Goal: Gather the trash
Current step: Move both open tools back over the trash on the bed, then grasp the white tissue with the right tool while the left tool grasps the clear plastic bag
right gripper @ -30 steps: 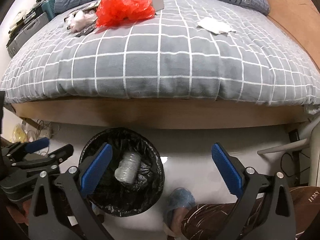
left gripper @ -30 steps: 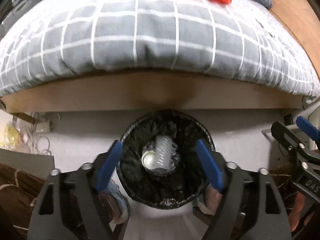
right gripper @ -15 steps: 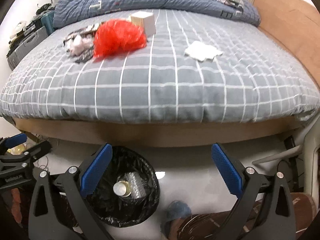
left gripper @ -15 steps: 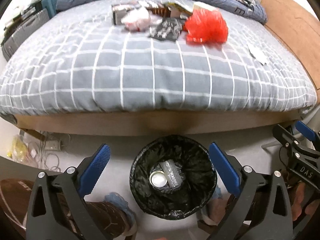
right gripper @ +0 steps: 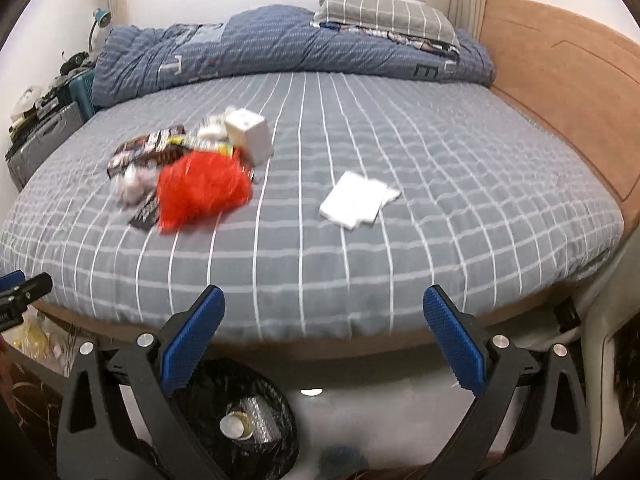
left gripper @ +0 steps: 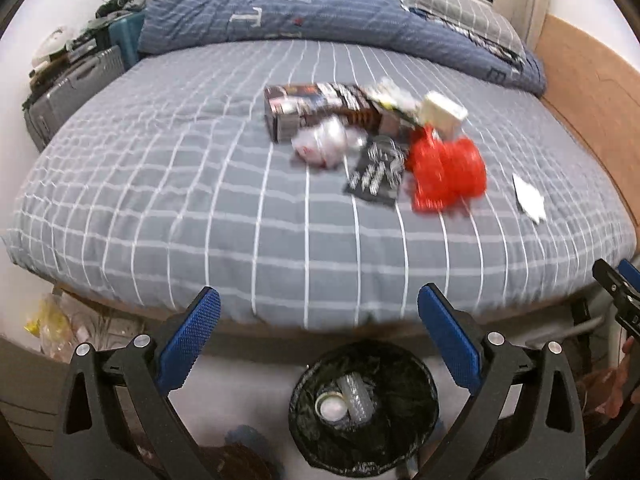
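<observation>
Red bag (left gripper: 446, 174) among bed (left gripper: 240, 200) litter, bottle (left gripper: 352, 398) in bin (left gripper: 416, 396), both grippers (left gripper: 318, 344) (right gripper: 324, 340) spread, empty.

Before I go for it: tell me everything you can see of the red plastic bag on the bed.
The red plastic bag is bright red, thin crinkly film, crumpled into a loose puffy lump, motion-blurred. It lies on the grey checked bedspread near the front of the litter cluster, against a white carton behind it and a black printed wrapper beside it. Whether anything is inside cannot be told. Nothing grips it.
</observation>
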Tool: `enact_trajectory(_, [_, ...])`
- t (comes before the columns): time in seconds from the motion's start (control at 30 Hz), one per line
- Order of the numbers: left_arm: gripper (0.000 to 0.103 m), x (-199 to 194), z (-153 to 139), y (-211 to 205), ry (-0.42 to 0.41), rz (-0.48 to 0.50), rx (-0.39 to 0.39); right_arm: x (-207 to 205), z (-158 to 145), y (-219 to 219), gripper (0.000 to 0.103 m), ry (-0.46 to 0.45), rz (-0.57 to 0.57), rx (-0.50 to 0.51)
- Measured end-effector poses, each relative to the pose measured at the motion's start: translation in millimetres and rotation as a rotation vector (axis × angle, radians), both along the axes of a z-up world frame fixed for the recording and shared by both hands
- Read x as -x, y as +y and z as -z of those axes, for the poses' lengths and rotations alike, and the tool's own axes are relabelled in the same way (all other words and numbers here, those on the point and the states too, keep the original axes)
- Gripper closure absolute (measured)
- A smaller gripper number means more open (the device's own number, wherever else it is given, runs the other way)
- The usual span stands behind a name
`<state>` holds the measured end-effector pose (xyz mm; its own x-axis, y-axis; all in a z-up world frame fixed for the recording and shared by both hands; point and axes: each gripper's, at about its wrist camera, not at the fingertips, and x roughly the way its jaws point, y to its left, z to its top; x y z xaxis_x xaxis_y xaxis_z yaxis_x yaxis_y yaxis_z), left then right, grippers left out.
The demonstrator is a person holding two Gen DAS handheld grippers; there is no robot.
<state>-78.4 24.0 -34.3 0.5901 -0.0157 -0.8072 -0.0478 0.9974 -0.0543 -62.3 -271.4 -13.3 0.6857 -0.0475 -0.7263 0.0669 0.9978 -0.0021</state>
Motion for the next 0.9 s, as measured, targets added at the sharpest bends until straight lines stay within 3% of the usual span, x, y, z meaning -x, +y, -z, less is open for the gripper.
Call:
enact_trajectory(0.33, [0.006,-46.4,-20.0,-2.3,-0.042,0.020,-0.017,-55.7,-7.2,-16.0,0.008,0.001,0.026,0.015])
enact_trajectory(0.53, [0.006,-85.0,-12.8,-1.4,-0.028,0.012,-0.008,-99.2,7.6,-22.2,0.008,0.025,0.040,0.025])
enact_trajectory(0.9, [0.006,-155.0,24.7,-1.1,0.001,0.008,-0.027,-166.1,58.0,-37.4,0.022,0.105,0.078,-0.029])
